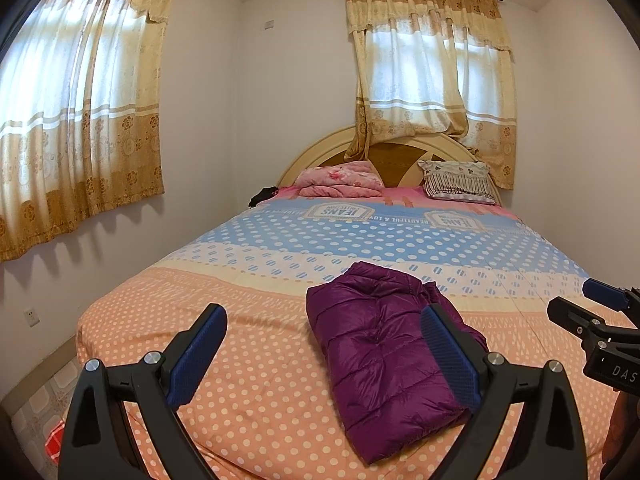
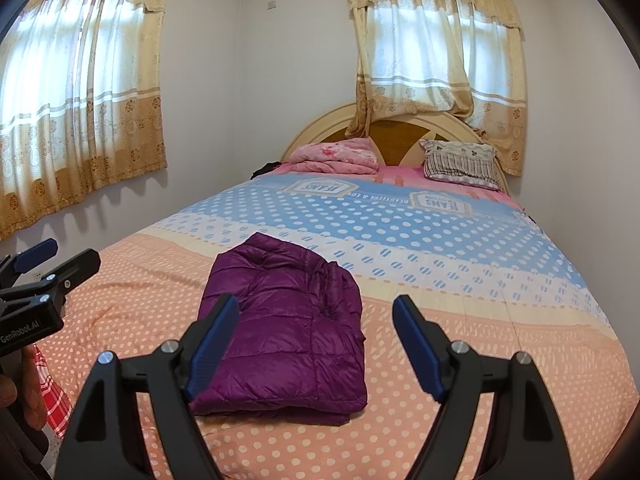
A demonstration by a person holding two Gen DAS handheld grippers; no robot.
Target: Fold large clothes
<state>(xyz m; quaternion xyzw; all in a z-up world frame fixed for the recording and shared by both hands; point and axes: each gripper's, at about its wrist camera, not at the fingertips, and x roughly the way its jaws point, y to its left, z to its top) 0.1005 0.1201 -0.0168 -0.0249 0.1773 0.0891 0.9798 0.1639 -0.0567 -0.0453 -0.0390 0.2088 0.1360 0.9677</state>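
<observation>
Purple quilted puffer jacket [image 2: 288, 320] lies folded in compact rectangle on bed's peach polka-dot cover [image 2: 480, 360], near foot edge, likely for easy reach. Left claw [image 1: 320, 352] and right claw [image 2: 316, 344] both spread wide, empty, above bed; fold looks done.

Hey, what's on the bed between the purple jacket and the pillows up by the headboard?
Nothing but bare bedspread lies between the folded purple jacket and the pillows; the right wrist view shows that stretch plainly.
</observation>
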